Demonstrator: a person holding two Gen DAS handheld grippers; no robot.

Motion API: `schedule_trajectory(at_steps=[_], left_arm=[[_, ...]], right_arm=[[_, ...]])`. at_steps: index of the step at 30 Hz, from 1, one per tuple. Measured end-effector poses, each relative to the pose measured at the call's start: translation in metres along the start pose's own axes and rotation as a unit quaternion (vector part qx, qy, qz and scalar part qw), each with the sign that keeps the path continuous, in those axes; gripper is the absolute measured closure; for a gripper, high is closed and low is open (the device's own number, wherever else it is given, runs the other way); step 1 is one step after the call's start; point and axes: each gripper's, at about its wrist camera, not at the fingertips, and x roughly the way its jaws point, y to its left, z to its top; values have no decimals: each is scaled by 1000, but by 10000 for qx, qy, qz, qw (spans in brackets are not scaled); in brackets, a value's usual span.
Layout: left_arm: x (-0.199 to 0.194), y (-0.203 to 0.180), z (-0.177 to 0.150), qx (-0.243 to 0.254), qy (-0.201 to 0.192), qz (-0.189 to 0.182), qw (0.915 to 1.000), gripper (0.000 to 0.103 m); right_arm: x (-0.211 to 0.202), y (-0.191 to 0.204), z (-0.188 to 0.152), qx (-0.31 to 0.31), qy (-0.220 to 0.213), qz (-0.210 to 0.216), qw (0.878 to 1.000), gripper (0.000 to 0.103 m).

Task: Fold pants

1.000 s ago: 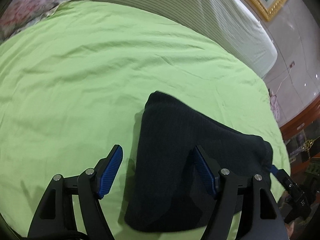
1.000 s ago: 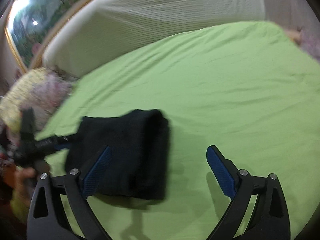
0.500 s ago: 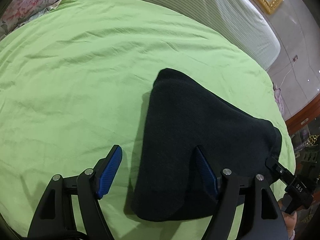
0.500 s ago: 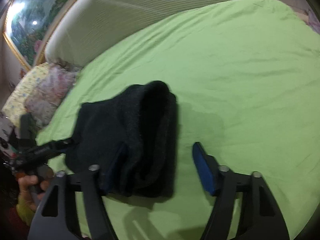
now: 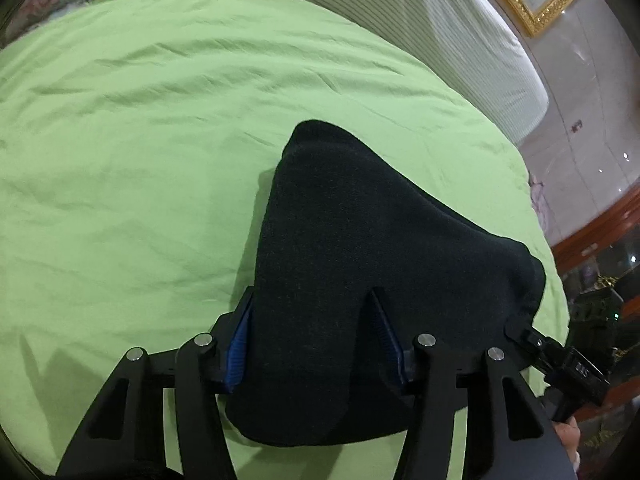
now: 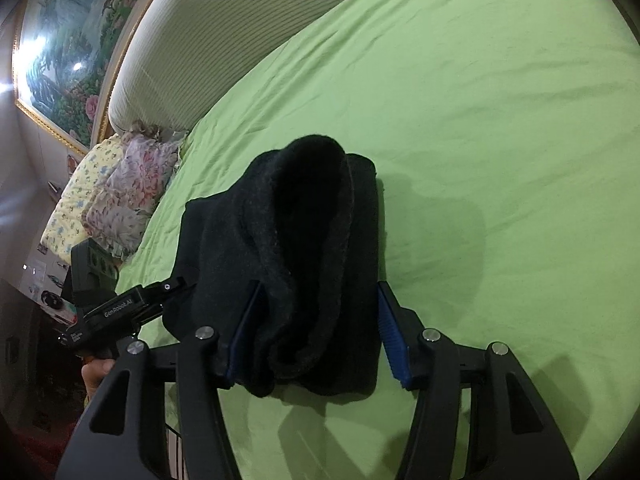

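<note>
The black pants (image 5: 360, 260) lie bunched in a thick folded bundle on the green bed sheet (image 5: 140, 140). My left gripper (image 5: 316, 344) has its blue-padded fingers (image 5: 240, 344) closed in on the near edge of the bundle, the cloth filling the gap. In the right wrist view the pants (image 6: 304, 240) show a rolled fold on top. My right gripper (image 6: 316, 332) grips the other near end of the bundle between its pads (image 6: 394, 344). Each gripper shows in the other's view, at the far right (image 5: 560, 360) and the far left (image 6: 120, 308).
A white striped headboard cushion (image 6: 240, 32) runs along the back of the bed. Floral pillows (image 6: 112, 196) lie at the bed's left end. A gold-framed painting (image 6: 64, 48) hangs on the wall. The bed edge is close by the grippers.
Both grippers have moved onto the bundle and closed their fingers from wide open onto the pants. The bundle has lifted and bunched a little.
</note>
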Motion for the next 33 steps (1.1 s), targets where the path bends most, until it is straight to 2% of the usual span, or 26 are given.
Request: schedule_trajectory(at_steps=[2, 4, 7, 13, 18, 24, 33], left_arm=[[-3, -2, -1, 11, -46, -31, 10000, 55], [-11, -3, -2, 19, -124, -149, 9998, 67], [-24, -7, 2, 92, -302, -251, 9992, 72], [-54, -19, 19, 263, -810, -280, 9960, 74], [-70, -6, 46, 170, -1107, -293, 9933, 74], [-60, 15, 75, -17, -1234, -61, 9923, 74], [-49, 40, 86, -239, -1283, 95, 9914, 74]], right_arm=[[-3, 1, 0, -11, -45, 33, 10000, 50], [-8, 1, -1, -4, -131, 140, 9998, 55], [-11, 14, 5, -170, -251, 235, 9993, 58], [-14, 45, 32, -659, -498, 372, 9959, 59], [-1, 69, 65, -966, -676, 474, 9919, 60], [37, 83, 96, -1192, -590, 483, 9899, 60], [63, 90, 103, -1312, -413, 478, 9893, 60]])
